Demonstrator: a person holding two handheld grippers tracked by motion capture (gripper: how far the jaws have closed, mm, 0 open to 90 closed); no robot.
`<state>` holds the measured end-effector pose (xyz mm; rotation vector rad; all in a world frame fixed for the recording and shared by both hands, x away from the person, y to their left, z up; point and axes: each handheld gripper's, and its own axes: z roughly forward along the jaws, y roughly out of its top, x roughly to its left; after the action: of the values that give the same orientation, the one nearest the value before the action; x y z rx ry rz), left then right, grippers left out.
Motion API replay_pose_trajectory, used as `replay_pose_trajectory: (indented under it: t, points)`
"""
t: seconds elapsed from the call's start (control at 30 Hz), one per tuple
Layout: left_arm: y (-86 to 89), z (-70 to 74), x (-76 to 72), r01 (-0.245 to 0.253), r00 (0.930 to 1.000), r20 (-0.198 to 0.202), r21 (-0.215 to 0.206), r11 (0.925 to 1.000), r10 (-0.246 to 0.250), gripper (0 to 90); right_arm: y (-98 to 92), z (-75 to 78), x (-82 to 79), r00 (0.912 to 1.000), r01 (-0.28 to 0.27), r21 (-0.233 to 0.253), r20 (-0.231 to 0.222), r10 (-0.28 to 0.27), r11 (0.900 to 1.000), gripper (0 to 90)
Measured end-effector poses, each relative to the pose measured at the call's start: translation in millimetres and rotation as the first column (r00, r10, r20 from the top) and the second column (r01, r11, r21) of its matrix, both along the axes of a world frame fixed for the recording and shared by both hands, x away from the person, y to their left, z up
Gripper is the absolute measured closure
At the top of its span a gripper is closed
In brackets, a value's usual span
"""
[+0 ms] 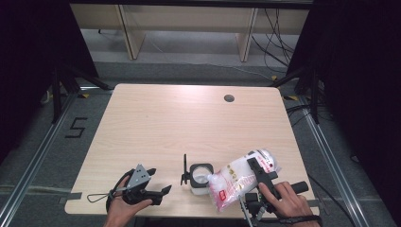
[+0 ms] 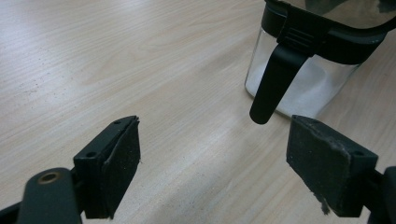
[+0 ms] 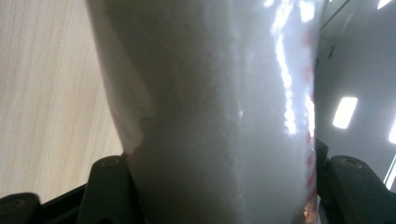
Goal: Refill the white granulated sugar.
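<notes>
One bag (image 1: 239,179) of white granules with red print and one clear container (image 1: 200,178) with a black rim are on the light wood worktop (image 1: 189,123), and there are two tongs, one in each of the person's hands. The container stands near the front edge of the worktop, between the two hands, with a layer of white granules in its bottom and its black lid (image 1: 184,171) swung up at its left side; in the left gripper view a black latch tab (image 2: 275,81) hangs down its glass wall. The bag lies tilted just right of the container, its lower left corner touching or overlapping the container's rim, and its upper end is raised toward the right. The right tongs (image 1: 259,169) pinch the bag across its middle; in the right gripper view the bag (image 3: 219,112) fills the gap between the two black jaws. The right hand (image 1: 283,201) comes in from the bottom edge with its fingers wrapped around the handle. The left tongs (image 1: 159,180) are spread wide and hold nothing, low over the worktop and pointing right toward the container, well short of it. The left hand (image 1: 124,201) grips its handle near the front left corner.
</notes>
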<state>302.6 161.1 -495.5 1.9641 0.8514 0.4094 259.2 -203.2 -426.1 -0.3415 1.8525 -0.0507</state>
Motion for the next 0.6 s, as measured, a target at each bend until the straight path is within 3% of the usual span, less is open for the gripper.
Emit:
replay_pose_trajectory:
  t: [0.03, 0.13, 0.17, 0.2, 0.27, 0.3, 0.33, 0.37, 0.5, 0.6]
  points:
    - [0.1, 0.0, 0.1, 0.001, 1.0000, 0.000, 0.002, 1.0000, -0.001, 17.0, -1.3, -1.3, 1.3, 0.9997, -0.021, 0.030, 0.009, 0.021, 0.999, 42.3]
    - [0.0, 0.1, 0.4, 0.002, 1.0000, 0.002, 0.000, 1.0000, -0.002, 17.0, -0.8, 2.4, 1.7, 0.9998, -0.020, 0.009, -0.005, 0.020, 1.000, 42.3]
    - [0.0, 0.2, -0.4, -0.002, 1.0000, -0.001, 0.004, 1.0000, 0.002, 17.0, -1.7, 0.8, 3.8, 0.9984, -0.054, 0.024, 0.016, 0.054, 0.998, 42.3]
    - [0.2, 0.3, -0.4, -0.002, 1.0000, 0.000, 0.005, 1.0000, 0.002, 17.0, -1.1, 2.2, 2.0, 0.9998, -0.018, 0.004, -0.012, 0.019, 1.000, 42.3]
    - [0.7, 0.8, 0.6, 0.003, 1.0000, 0.006, 0.007, 1.0000, -0.003, 17.0, -3.4, -1.5, 2.9, 0.9997, -0.019, 0.051, -0.013, 0.020, 0.999, 42.3]
    - [0.7, 0.8, 0.4, 0.000, 1.0000, 0.005, 0.006, 1.0000, 0.000, 17.0, -2.4, 1.6, 3.2, 0.9996, -0.021, 0.011, -0.016, 0.021, 1.000, 42.3]
    - [0.9, 0.7, 0.4, 0.004, 1.0000, 0.006, 0.010, 0.9999, -0.004, 17.0, -2.2, 1.8, 3.8, 0.9995, -0.030, 0.006, -0.014, 0.030, 1.000, 42.3]
    - [0.7, 0.5, 0.2, 0.001, 1.0000, 0.004, 0.009, 1.0000, -0.001, 17.0, -3.6, -1.9, 2.3, 0.9997, 0.004, 0.058, -0.024, -0.003, 0.998, 42.3]
    - [-0.1, -0.1, 0.3, -0.001, 1.0000, 0.000, -0.001, 1.0000, 0.001, 17.0, -4.8, -4.7, 3.5, 0.9998, -0.010, 0.087, -0.017, 0.012, 0.996, 42.3]
    - [0.0, 0.0, 0.1, 0.001, 1.0000, 0.000, -0.001, 1.0000, -0.001, 17.0, -3.5, -1.3, 4.0, 0.9995, -0.026, 0.046, -0.017, 0.027, 0.999, 42.4]
